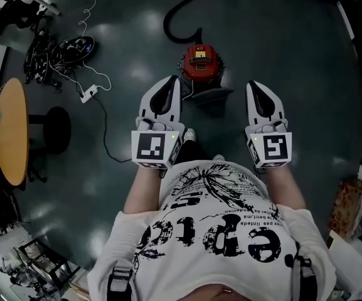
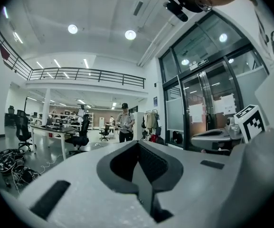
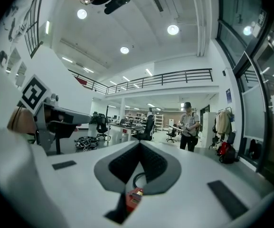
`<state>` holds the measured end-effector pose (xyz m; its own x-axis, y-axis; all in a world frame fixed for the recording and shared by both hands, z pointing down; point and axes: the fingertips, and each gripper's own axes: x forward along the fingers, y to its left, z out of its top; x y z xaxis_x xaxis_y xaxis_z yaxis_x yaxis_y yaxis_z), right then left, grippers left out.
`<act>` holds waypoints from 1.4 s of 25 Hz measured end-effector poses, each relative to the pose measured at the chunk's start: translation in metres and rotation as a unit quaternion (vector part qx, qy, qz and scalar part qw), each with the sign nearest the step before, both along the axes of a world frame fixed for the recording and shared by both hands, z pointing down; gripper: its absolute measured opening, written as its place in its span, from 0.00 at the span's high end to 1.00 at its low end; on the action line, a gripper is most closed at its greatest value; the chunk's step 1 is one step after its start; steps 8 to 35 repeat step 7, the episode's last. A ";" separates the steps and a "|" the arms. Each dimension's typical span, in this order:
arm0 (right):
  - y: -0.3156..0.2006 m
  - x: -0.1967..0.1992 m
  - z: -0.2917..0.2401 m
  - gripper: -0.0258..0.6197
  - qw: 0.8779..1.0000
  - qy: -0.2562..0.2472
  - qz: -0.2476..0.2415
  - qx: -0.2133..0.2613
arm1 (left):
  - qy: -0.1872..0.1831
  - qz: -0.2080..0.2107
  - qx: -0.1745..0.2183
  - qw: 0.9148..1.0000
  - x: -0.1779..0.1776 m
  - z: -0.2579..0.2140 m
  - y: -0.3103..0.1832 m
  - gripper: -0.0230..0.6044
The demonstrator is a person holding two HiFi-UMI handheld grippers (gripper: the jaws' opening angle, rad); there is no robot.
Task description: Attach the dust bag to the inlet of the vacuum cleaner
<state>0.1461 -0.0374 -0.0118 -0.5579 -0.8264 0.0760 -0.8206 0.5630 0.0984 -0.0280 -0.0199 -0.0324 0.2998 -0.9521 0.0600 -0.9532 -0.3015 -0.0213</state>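
The red vacuum cleaner (image 1: 201,63) stands on the dark floor ahead of me, with its black hose (image 1: 187,8) curling away behind it. A dark flat piece (image 1: 211,95) lies against its near side; I cannot tell what it is. Both grippers are held level at chest height, well above the floor. My left gripper (image 1: 173,79) is shut and empty, its tips meeting (image 2: 137,142). My right gripper (image 1: 254,84) is also shut with nothing in it (image 3: 139,143). Through the gap below its jaws the red vacuum cleaner (image 3: 134,198) and hose (image 3: 136,180) show.
A round wooden table (image 1: 10,130) and a black stool (image 1: 58,127) stand at the left. A power strip (image 1: 88,93) with a white cable and a heap of cables (image 1: 58,52) lie at the far left. A cardboard box (image 1: 350,209) is at the right. A person (image 3: 189,126) stands far off.
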 end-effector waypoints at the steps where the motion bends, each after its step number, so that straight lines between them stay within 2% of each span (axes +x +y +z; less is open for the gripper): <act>1: 0.000 0.000 0.001 0.96 1.000 0.000 -0.001 0.000 | 0.001 -0.002 -0.002 1.000 0.000 0.001 0.000 0.96; 7: 0.001 0.005 0.007 0.96 1.000 0.011 -0.005 0.002 | 0.009 -0.013 -0.011 1.000 -0.003 0.009 -0.002 0.96; 35: 0.001 0.005 0.007 0.96 1.000 0.011 -0.005 0.002 | 0.009 -0.013 -0.011 1.000 -0.003 0.009 -0.002 0.96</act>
